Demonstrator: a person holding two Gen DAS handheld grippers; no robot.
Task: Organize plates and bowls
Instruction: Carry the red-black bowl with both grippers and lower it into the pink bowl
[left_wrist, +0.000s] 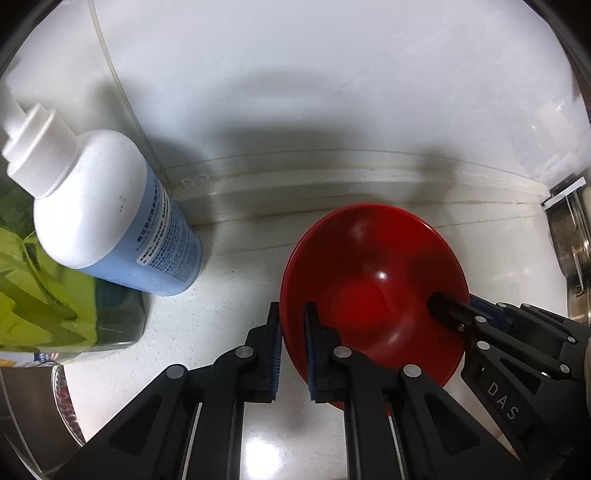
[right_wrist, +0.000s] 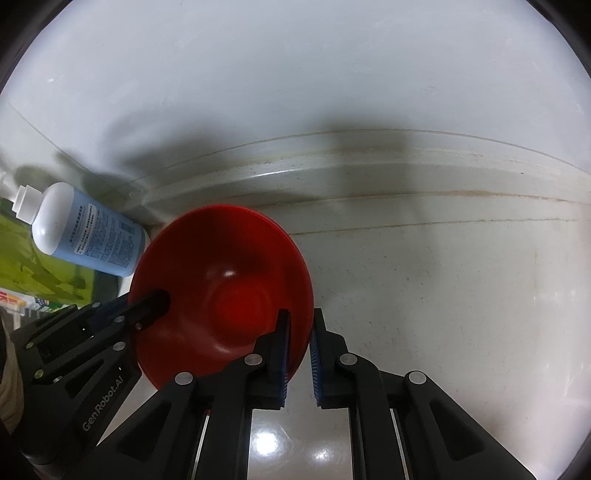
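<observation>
- The red bowl (left_wrist: 369, 291) sits between the 2 grippers on the white counter (left_wrist: 229, 314).
- The left gripper (left_wrist: 293, 347) is pinched on its left rim, the right gripper (right_wrist: 299, 354) on the opposite rim; neither is nearer.
- Legible: "DAS" and "GenRobot.AI" on the grippers; the print on the blue bottle (left_wrist: 110, 214) is too small to read.

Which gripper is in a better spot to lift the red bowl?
Neither wins: left gripper and right gripper each pinch opposite sides of the red bowl's rim, so lifting together looks steadiest.
</observation>
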